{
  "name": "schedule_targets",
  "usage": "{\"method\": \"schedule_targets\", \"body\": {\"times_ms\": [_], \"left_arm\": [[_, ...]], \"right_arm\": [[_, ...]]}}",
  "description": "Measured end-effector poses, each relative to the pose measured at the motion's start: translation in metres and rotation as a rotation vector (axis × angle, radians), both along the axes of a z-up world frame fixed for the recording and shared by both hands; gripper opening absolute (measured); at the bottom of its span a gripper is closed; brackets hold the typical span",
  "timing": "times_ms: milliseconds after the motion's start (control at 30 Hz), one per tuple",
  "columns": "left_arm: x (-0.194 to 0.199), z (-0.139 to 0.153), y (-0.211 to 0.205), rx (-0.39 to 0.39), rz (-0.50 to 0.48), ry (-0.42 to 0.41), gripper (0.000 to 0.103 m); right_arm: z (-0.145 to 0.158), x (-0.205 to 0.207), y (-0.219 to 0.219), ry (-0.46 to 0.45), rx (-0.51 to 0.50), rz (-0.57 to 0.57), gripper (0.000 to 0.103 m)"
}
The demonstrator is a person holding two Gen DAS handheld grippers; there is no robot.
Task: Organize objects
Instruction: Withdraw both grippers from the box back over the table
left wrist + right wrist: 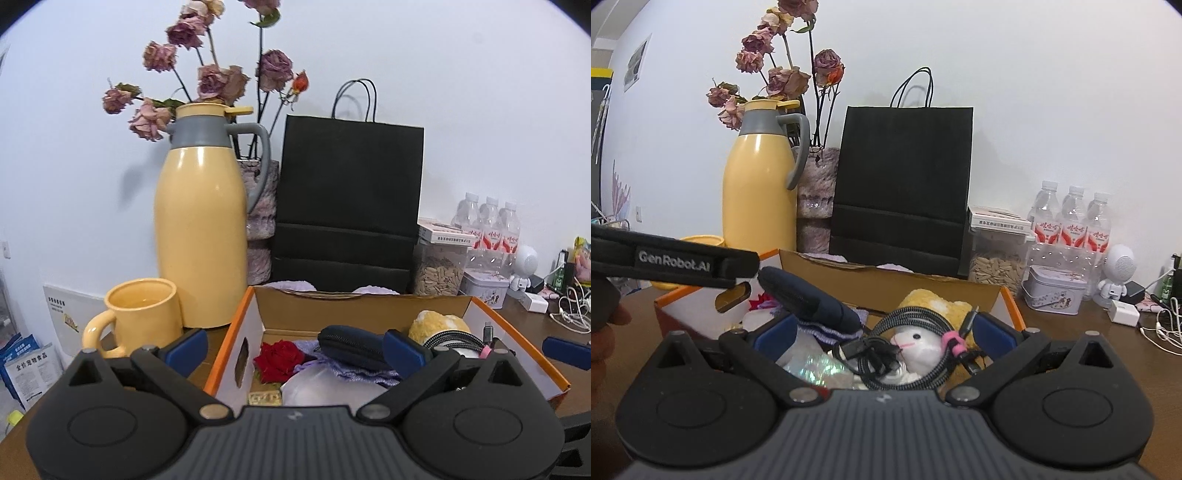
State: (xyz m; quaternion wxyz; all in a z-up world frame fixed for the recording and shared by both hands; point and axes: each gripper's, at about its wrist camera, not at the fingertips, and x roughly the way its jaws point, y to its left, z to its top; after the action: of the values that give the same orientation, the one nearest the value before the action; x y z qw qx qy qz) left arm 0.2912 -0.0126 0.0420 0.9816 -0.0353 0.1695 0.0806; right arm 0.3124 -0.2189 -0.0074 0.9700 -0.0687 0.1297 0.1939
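An open cardboard box (258,317) with orange edges sits on the brown table. It holds a red rose (279,356), a dark blue zip case (351,345), purple knitted cloth (349,371), a yellow plush (434,325) and a coiled braided cable (456,339). My left gripper (295,350) is open and empty, its fingers straddling the box's left wall. My right gripper (884,332) is open and empty just above the box (960,291), over the cable (912,343) and a white plush toy (918,341). The zip case (809,299) lies tilted at its left.
A yellow thermos (201,229), a yellow mug (142,314), dried roses (218,81) and a black paper bag (349,203) stand behind the box. To the right are a seed jar (995,267), water bottles (1071,221), a tin (1054,290), a white robot figure (1117,273) and chargers.
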Motion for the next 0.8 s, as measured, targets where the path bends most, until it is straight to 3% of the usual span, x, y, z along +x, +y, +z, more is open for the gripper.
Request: {"method": "schedule_targets", "body": {"times_ms": [300,800], "left_arm": [[-0.032,-0.01,0.001,-0.012,-0.02,0.01,0.103],[-0.066,-0.035,0.007,0.009,-0.019,0.075,0.103]], "right_arm": [[-0.009,-0.031,-0.003,0.018,-0.033,0.001,0.103],[-0.027,-0.063,-0.013,0.141,-0.036,0.007,0.103]]}}
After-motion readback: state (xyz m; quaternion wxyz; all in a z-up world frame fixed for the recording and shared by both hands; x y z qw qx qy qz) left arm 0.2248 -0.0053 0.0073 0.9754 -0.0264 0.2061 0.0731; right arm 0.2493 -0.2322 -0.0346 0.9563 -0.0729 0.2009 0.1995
